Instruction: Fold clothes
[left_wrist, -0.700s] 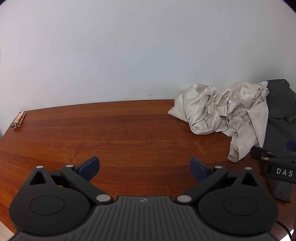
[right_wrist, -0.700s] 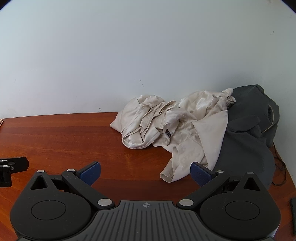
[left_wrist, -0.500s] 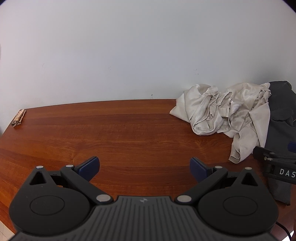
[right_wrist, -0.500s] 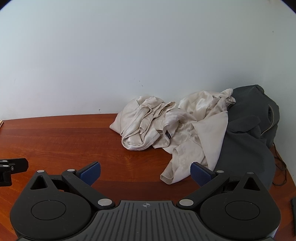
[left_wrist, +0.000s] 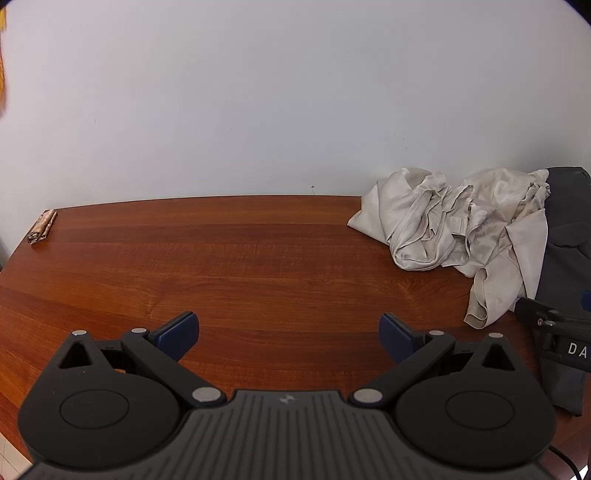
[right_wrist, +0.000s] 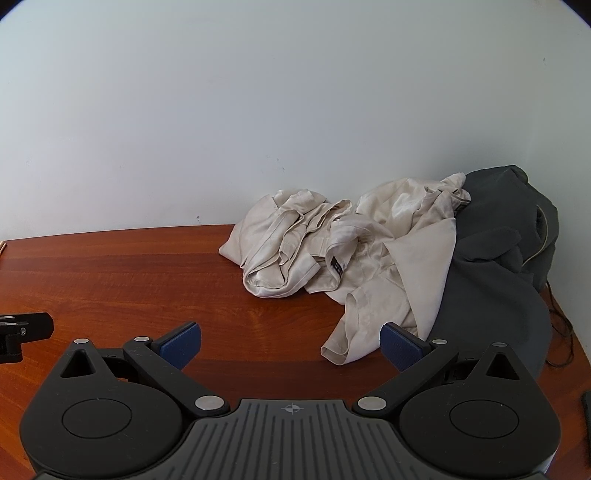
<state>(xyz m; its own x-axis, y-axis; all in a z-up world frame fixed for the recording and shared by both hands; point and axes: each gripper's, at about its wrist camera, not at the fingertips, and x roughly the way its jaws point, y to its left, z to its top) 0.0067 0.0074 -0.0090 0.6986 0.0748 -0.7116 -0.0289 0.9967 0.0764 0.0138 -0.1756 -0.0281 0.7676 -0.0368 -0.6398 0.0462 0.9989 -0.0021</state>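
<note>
Crumpled cream satin clothes (right_wrist: 343, 258) lie tangled against a dark grey garment (right_wrist: 491, 273) on the wooden surface (left_wrist: 240, 266); both the left gripper (left_wrist: 289, 332) and the right gripper (right_wrist: 290, 341) are spread empty, so a careless pinch risks lifting both garments.

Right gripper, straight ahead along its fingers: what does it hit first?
Likely the cream garment, its near hem lying just ahead of the open right gripper and slightly toward its right finger. Dead centre may reach bare table first; depth is unclear.
</note>
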